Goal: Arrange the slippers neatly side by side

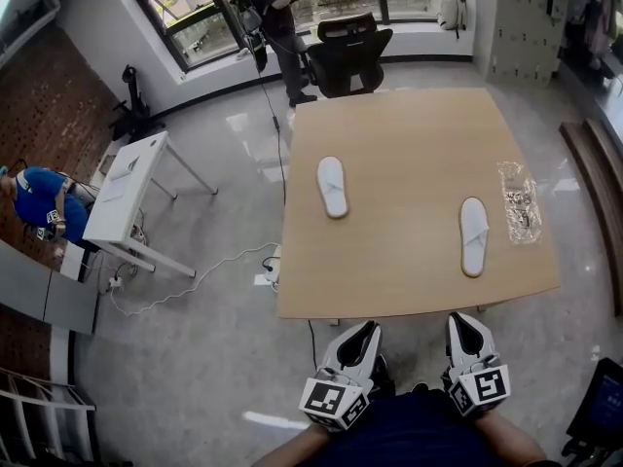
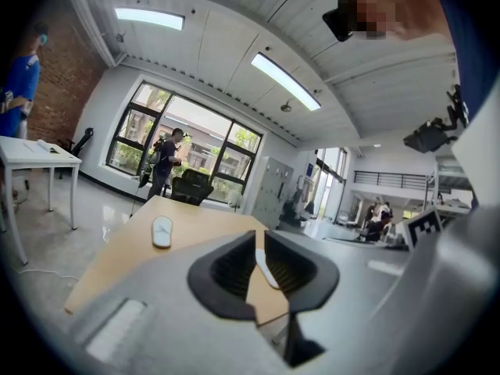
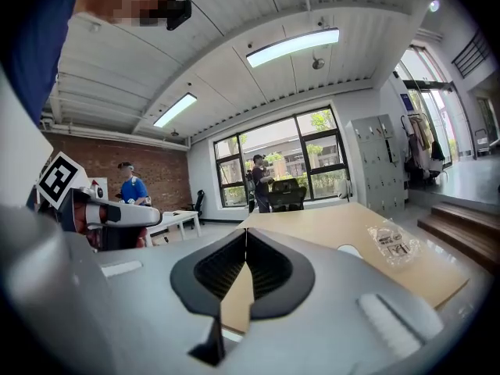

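1. Grey-and-black left tool [image 1: 362, 334] has its jaws closed together on nothing. It hangs short of the wooden surface [image 1: 409, 125], off its near edge, touching nothing.
2. The right tool [image 1: 465, 324] is likewise closed and empty, just beside the left one.
3. One white slipper [image 1: 332, 186] lies left of centre on the surface. The other slipper [image 1: 474, 235] lies well apart from it, toward the right edge, near a clear packet [image 1: 519, 200].
4. In the right gripper view the tool's body hides most of the other slipper. The packet's contents cannot be made out.

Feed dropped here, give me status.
Left gripper, right gripper shut, empty, short of table. Far slipper, near slipper apart, untouched. Plastic wrapper by near slipper.
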`<state>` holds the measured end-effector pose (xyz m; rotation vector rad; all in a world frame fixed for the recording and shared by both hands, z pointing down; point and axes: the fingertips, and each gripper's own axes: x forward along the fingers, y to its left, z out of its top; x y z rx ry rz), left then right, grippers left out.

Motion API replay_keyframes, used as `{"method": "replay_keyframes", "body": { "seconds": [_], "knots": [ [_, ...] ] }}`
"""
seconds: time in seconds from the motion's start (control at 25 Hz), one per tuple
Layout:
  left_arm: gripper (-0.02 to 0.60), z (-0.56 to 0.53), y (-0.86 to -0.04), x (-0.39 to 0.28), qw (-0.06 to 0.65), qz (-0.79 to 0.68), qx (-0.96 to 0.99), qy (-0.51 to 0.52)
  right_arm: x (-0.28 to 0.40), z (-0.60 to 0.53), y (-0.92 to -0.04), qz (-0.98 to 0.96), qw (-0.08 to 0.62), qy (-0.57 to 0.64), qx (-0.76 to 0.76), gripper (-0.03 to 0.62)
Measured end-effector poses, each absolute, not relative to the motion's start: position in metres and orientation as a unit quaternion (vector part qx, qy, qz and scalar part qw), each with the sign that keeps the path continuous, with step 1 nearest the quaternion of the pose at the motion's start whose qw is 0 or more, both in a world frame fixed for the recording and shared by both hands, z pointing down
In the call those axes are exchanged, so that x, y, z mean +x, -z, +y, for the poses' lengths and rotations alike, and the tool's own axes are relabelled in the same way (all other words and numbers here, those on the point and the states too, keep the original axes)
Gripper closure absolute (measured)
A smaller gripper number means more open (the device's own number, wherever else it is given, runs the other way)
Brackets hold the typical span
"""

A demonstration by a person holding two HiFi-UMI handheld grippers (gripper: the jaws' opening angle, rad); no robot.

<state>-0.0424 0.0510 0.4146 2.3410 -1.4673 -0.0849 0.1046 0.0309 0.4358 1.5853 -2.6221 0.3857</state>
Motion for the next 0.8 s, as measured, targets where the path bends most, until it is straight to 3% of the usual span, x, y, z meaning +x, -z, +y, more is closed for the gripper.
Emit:
{"method": "replay_keyframes", "body": {
  "seconds": [0.32,0.8],
  "knots": [
    [0.546,0.010,-0.423,-0.072,0.200,-0.517,0.831,0.035,0.076,-0.004,-0.439,-0.847,0.041,-0.123,0.515,0.583],
    [0.546,-0.054,-0.429,-0.063,0.196,-0.543,0.816,0.014,0.082,-0.076,-0.453,-0.858,0.034,-0.147,0.490,0.583]
  ]
}}
